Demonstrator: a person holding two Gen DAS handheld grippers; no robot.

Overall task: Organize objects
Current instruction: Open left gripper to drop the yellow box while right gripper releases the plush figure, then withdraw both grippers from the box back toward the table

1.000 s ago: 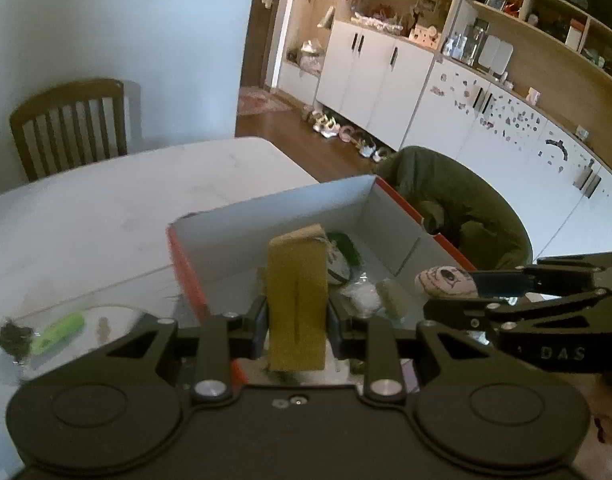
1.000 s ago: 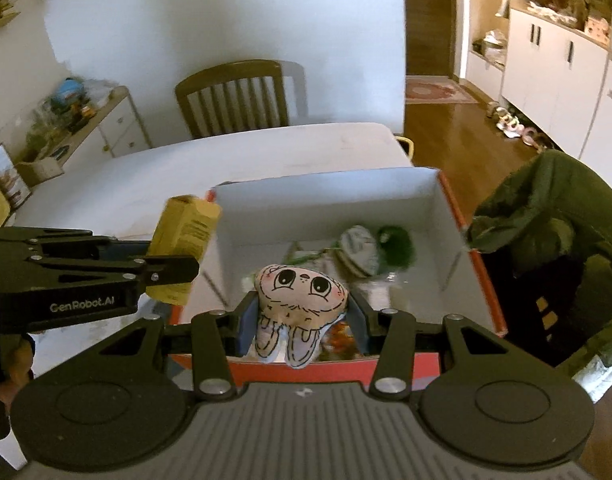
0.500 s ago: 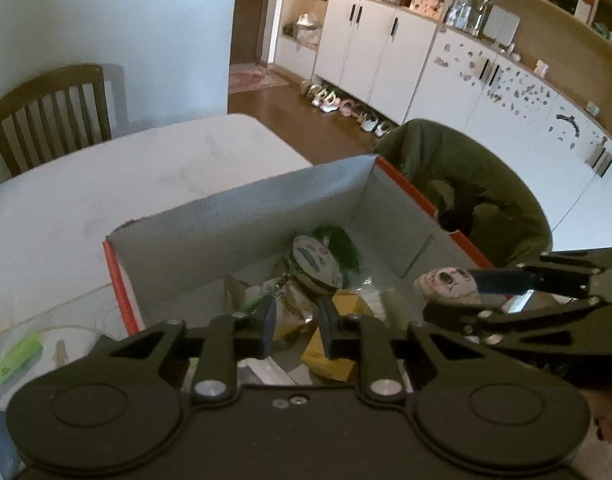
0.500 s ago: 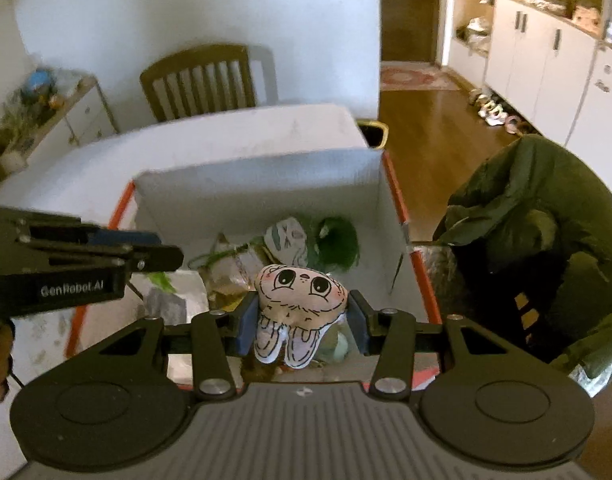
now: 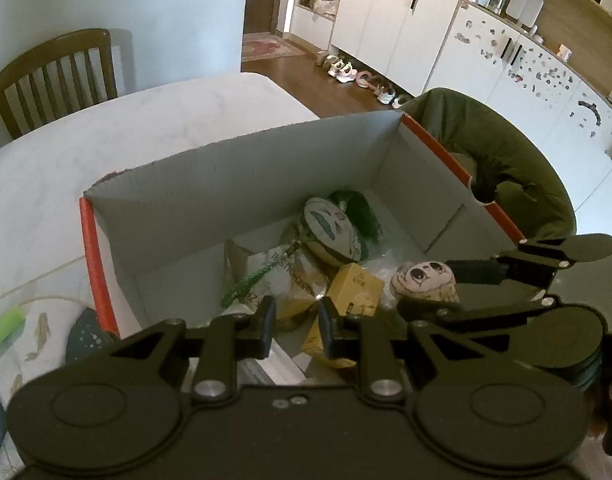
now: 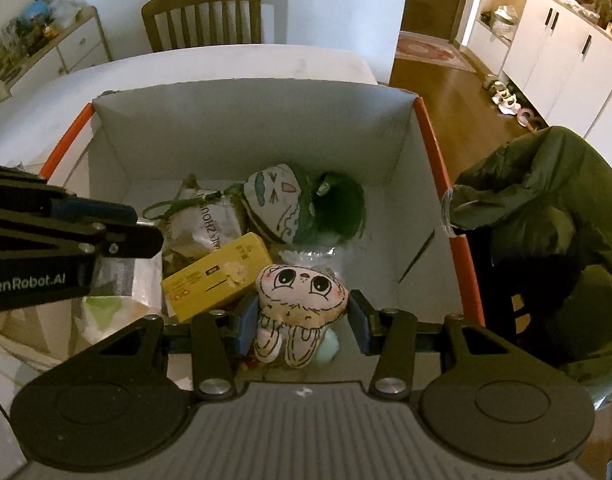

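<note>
My right gripper hangs over the near end of the cardboard box, at the bottom middle of the right wrist view. Its fingers are partly apart and pinch the plush bunny between them, face up, ears hanging toward the lower edge.

My left gripper sits at the lower middle of the left wrist view, over the same box. Its fingers stand close together with a narrow gap and nothing in it.

The yellow carton lies flat among the things in the box, just left of the bunny. Beyond it lie a crumpled paper bag and a green-haired plush, toward the frame's centre. The box rests on the white surface.
</note>
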